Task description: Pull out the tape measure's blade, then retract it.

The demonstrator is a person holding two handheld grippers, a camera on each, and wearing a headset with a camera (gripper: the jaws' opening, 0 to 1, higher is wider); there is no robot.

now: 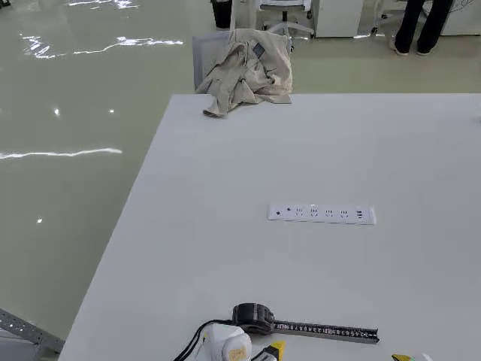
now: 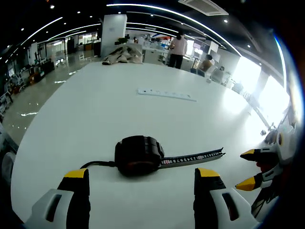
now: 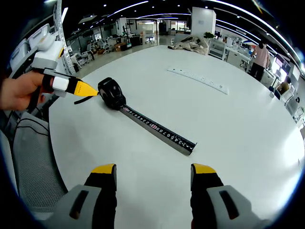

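Note:
A black tape measure [image 1: 254, 317] lies near the front edge of the white table [image 1: 316, 150], its dark blade [image 1: 327, 331] pulled out flat to the right. In the left gripper view the case [image 2: 139, 155] sits just ahead of my open left gripper [image 2: 141, 177], between the lines of its yellow-tipped fingers, untouched. My left gripper [image 1: 259, 352] shows at the bottom of the head view. My right gripper [image 3: 154, 169] stands open a short way back from the blade's end hook [image 3: 189, 147], holding nothing. A black cord [image 2: 97, 164] trails from the case.
A white power strip [image 1: 322, 213] lies mid-table. A beige jacket [image 1: 248, 71] hangs over a chair at the far edge. The table's left edge drops to a glossy floor. A person [image 1: 421, 26] stands far back. A grey chair [image 3: 33, 157] sits by my seat.

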